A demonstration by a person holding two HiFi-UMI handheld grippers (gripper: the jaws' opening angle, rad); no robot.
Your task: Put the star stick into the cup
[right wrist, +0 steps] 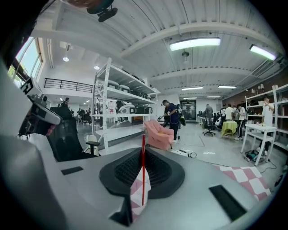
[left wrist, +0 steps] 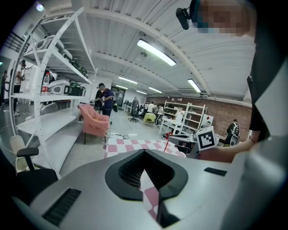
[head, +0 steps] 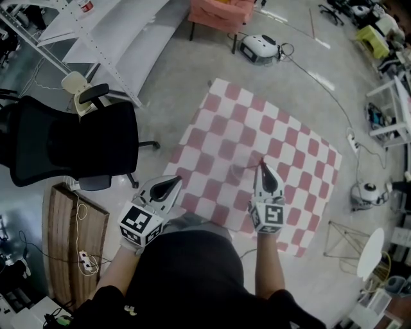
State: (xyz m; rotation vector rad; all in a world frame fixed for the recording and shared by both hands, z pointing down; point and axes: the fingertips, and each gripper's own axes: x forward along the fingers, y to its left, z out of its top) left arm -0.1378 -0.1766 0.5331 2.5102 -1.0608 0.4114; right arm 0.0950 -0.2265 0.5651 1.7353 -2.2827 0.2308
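The star stick [head: 260,161] is a thin red rod. It stands upright between the closed jaws in the right gripper view [right wrist: 143,173]. My right gripper [head: 262,166] is shut on it, above the pink-and-white checkered mat [head: 289,154]. A faint clear round shape, perhaps the cup [head: 242,166], sits on the mat just left of the stick. My left gripper [head: 176,182] is shut and holds nothing, over the mat's near left edge. In the left gripper view the stick's red top [left wrist: 168,134] shows beside the right gripper [left wrist: 191,144]; the left gripper's jaws [left wrist: 145,155] are closed.
A black office chair [head: 77,141] stands to the left, with a wooden bench [head: 67,238] nearer. White shelving [head: 109,32] and a pink armchair [head: 218,13] are at the back. A white device [head: 260,46] with cables lies beyond the mat. A round white table [head: 370,252] is at right.
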